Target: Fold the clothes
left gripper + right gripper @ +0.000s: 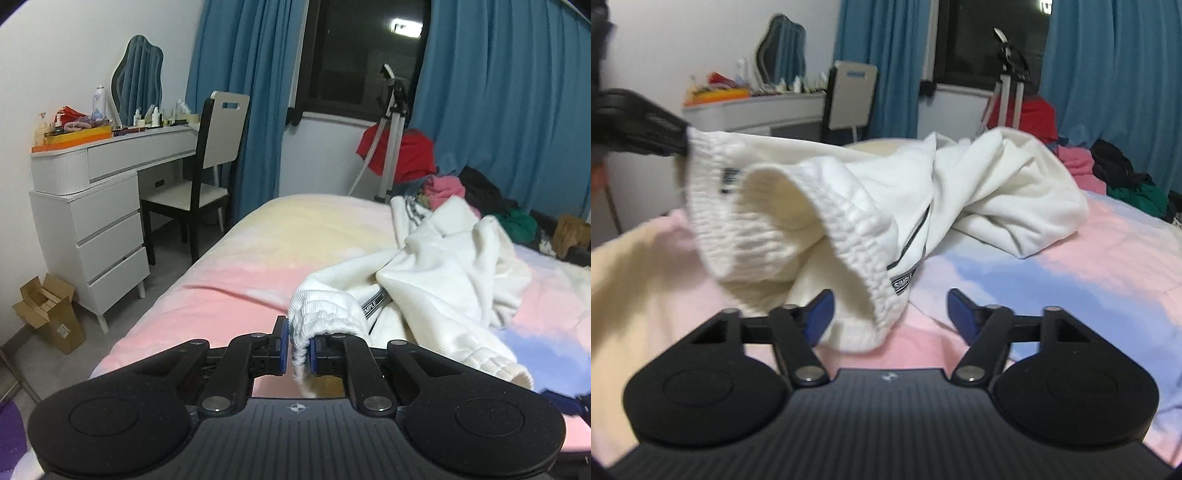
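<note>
Your left gripper [295,349] is clamped on the ribbed elastic waistband [325,314] of the white trousers [443,266], holding that edge up off the pink bed cover [207,302]. Your right gripper [890,314] stands with its jaws apart, and the near loop of the same waistband hangs between them, toward the pad at nine o'clock, not yet pinched. The legs trail away toward one o'clock in a crumpled heap. You look to be at the spreading-out step, before any fold. Next you would need to close the right jaws on the waistband's other side, then draw both hands apart to flatten it.
</note>
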The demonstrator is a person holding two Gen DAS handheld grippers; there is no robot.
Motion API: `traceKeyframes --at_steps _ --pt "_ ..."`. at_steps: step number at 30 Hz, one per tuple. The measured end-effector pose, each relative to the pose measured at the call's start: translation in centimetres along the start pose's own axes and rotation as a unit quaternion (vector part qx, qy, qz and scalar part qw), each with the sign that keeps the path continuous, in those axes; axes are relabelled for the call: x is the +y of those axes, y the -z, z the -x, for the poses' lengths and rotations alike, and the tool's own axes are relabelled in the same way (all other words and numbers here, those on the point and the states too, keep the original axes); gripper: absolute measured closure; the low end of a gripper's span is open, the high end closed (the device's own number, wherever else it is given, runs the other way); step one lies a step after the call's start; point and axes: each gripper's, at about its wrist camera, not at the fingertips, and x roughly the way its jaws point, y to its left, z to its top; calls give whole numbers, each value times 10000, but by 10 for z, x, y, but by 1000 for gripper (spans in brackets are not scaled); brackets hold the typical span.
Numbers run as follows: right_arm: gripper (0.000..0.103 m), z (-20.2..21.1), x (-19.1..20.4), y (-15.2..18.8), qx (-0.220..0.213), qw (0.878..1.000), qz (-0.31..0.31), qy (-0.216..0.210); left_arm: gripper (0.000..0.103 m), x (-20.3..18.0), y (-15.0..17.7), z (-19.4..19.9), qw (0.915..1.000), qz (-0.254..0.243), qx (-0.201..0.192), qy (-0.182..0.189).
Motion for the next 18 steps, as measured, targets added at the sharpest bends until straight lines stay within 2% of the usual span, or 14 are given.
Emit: traceKeyframes --at_steps 3,5,6,11,13,17,18 --pt "53 -24 -1 -3 41 9999 -118 66 92 -1 -3 -14 9999 111 54 -20" --pt "79 -35 0 -4 53 9999 -78 102 92 2 -5 -22 9996 267 66 -20" --pt "83 -35 -1 -3 -1 9999 -91 89 92 4 -6 -26 9994 347 73 -42" --pt "89 -16 -11 -16 -422 9982 -268 320 92 13 -8 -30 9955 937 64 143" --pt "89 3 -16 -28 -772 9953 -386 446 92 21 -8 -28 9904 1338 44 346" --pt "90 43 -23 -44 -1378 9847 -390 991 91 35 -8 -29 9769 1989 247 737" --pt "90 50 -26 -43 -1343 9835 -444 1128 91 36 -6 -29 9749 2056 332 788"
